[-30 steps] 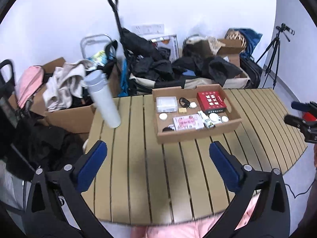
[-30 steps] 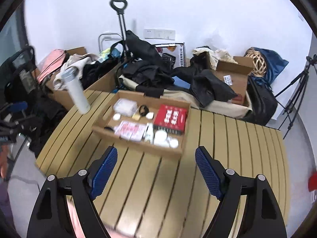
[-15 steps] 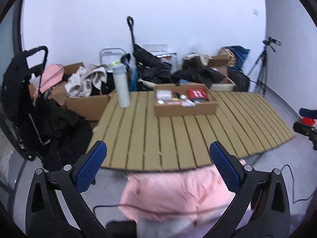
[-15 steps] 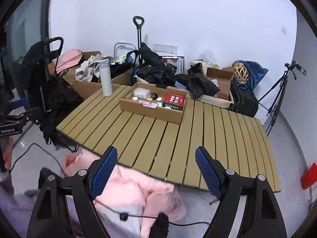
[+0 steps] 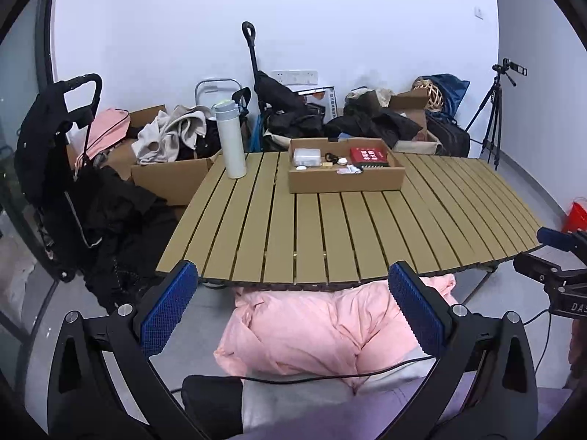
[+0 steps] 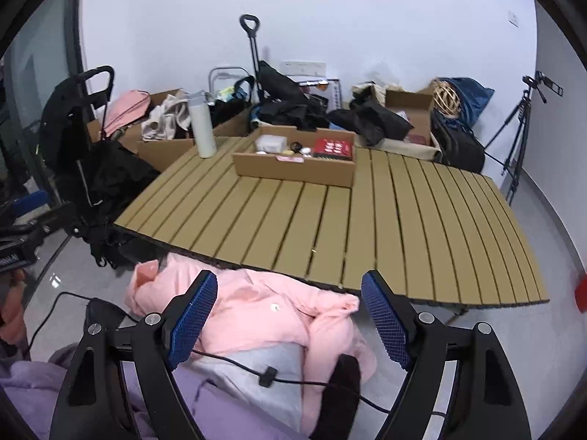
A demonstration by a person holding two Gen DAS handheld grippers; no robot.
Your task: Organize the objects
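**Both grippers drawn back from the slatted table**

Since a second ago both cameras have pulled well away from the table: the shallow brown cardboard tray (image 5: 345, 179), which then filled the middle of each view, now sits small in the upper centre of the frame, at the far side of the tan slatted tabletop (image 5: 330, 234). Inside it lie a red printed box (image 5: 368, 154) at the right, a clear plastic case (image 5: 307, 154) at the left, and between them several small white and dark items too tiny to name. A tall white flask with a grey cap (image 5: 229, 134) stands upright on the table, left of the tray and apart from it.

The left gripper (image 5: 291, 315) and the right gripper (image 6: 288, 324) both hang off the near table edge with blue pads wide apart and nothing between them. Below them, low in the frame, a pink padded jacket (image 5: 323, 330) lies bunched on the floor with a black cable (image 6: 264, 376) across grey and lilac cloth.

Behind the table, cardboard boxes of clothes, dark bags and a trolley handle crowd the wall; a black tripod (image 5: 493, 117) stands at the upper right. In the left view the other gripper is cut off at the right edge.
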